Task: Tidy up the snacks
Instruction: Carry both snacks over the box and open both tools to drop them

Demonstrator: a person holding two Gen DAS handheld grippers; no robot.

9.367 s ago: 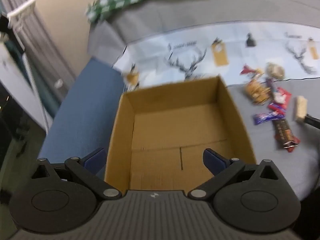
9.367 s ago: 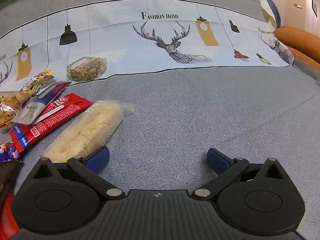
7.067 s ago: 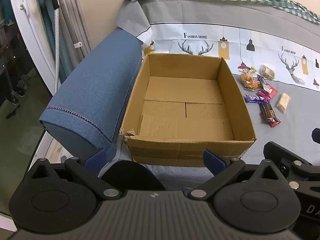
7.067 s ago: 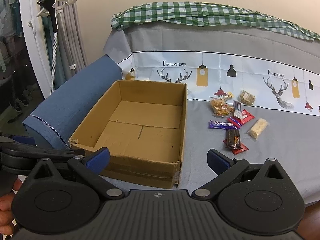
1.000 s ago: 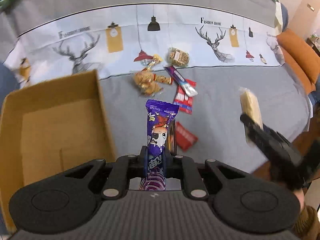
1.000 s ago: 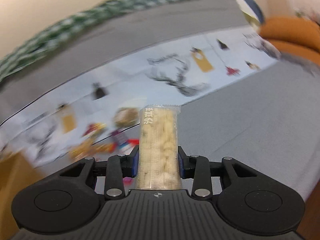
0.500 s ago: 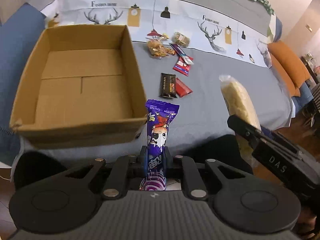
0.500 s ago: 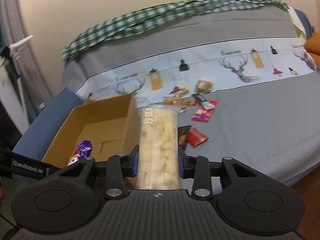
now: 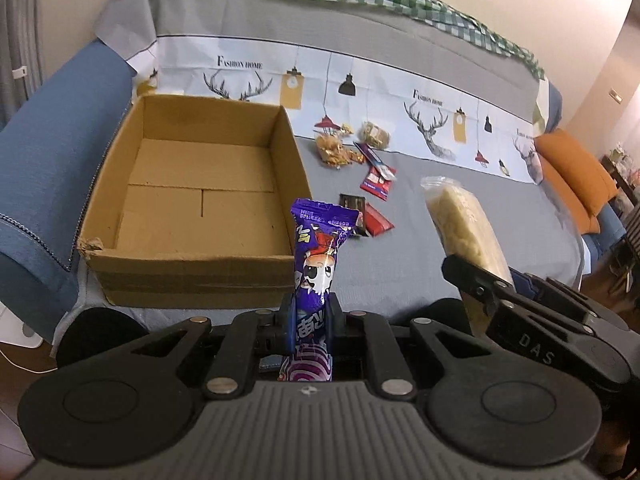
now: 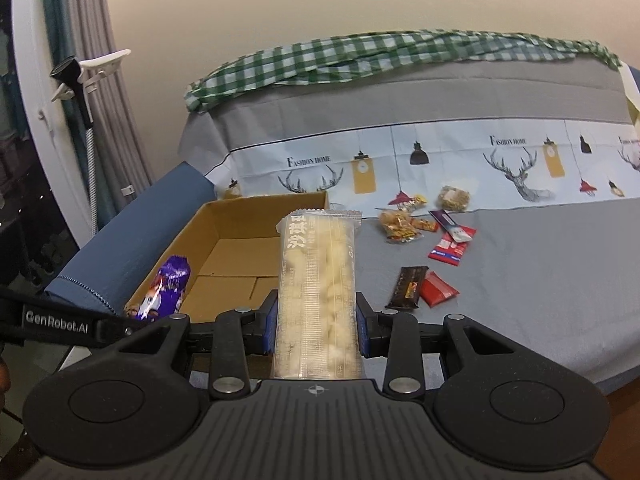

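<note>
Green checked cloth (image 10: pixel 400 56) draped over sofa back; orange cushion (image 9: pixel 576 176) far right.

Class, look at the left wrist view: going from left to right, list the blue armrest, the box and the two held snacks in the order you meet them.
blue armrest → cardboard box → purple snack packet → pale rice-crisp bar
</note>
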